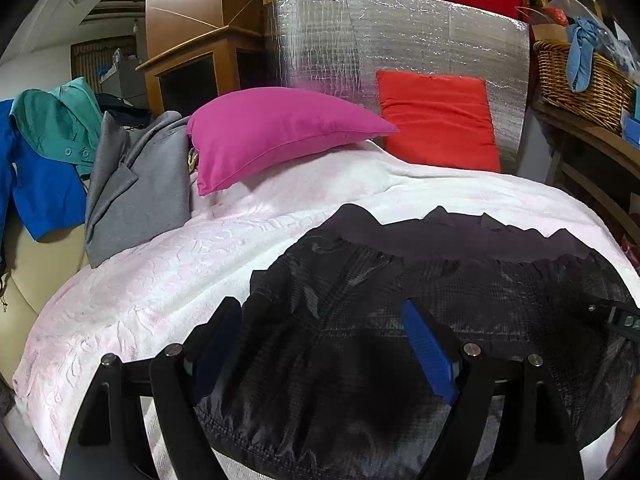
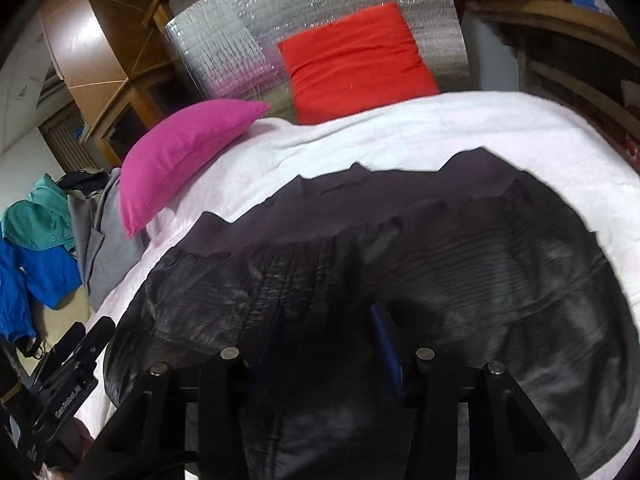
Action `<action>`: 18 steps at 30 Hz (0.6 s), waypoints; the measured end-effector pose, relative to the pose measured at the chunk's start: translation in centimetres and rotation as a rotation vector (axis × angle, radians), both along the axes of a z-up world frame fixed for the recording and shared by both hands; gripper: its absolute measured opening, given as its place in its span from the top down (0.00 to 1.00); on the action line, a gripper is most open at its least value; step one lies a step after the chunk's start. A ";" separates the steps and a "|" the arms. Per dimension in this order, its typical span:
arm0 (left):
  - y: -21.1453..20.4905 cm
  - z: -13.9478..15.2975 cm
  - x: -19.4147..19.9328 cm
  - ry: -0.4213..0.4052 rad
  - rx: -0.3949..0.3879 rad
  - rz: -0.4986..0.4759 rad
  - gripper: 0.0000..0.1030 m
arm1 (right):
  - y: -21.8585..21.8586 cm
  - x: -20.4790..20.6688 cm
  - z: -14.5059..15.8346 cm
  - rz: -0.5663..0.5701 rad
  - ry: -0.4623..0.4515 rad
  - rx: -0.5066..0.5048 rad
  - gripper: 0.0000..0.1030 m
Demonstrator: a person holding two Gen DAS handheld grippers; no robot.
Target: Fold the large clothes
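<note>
The dark, shiny, quilted garment [image 1: 420,300] lies flat on the white textured blanket [image 1: 160,272], under both claws. The left gripper [image 1: 324,344] stands wide apart, empty; the right gripper [image 2: 328,332], half apart, grips nothing visible. Best pinch matching hem corners, then lift evenly.

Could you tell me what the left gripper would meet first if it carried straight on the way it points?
Most likely the black jacket spread on the white blanket: the left gripper aims down at it, open, though the gap is hard to judge.
</note>
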State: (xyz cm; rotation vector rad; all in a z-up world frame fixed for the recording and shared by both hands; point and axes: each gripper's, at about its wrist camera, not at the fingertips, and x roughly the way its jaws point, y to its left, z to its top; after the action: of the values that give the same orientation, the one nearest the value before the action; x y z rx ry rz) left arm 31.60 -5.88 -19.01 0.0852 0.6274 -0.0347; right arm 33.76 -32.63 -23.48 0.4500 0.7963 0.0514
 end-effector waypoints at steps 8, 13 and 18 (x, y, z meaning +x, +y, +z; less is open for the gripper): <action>-0.2 -0.5 0.3 0.008 0.020 -0.001 0.19 | 0.1 2.4 -2.2 0.017 0.093 0.011 0.55; -0.3 -0.5 0.4 0.010 0.017 -0.002 0.19 | -0.7 1.6 -0.7 0.012 0.027 0.027 0.55; -0.7 -0.6 0.4 0.010 0.023 -0.010 0.19 | -1.9 1.6 -0.8 -0.030 0.037 0.021 0.53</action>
State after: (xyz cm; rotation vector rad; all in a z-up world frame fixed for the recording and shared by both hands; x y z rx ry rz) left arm 31.96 -6.60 -19.64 0.1104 0.6371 -0.0373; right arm 35.33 -34.49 -24.23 0.4838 0.8260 0.0234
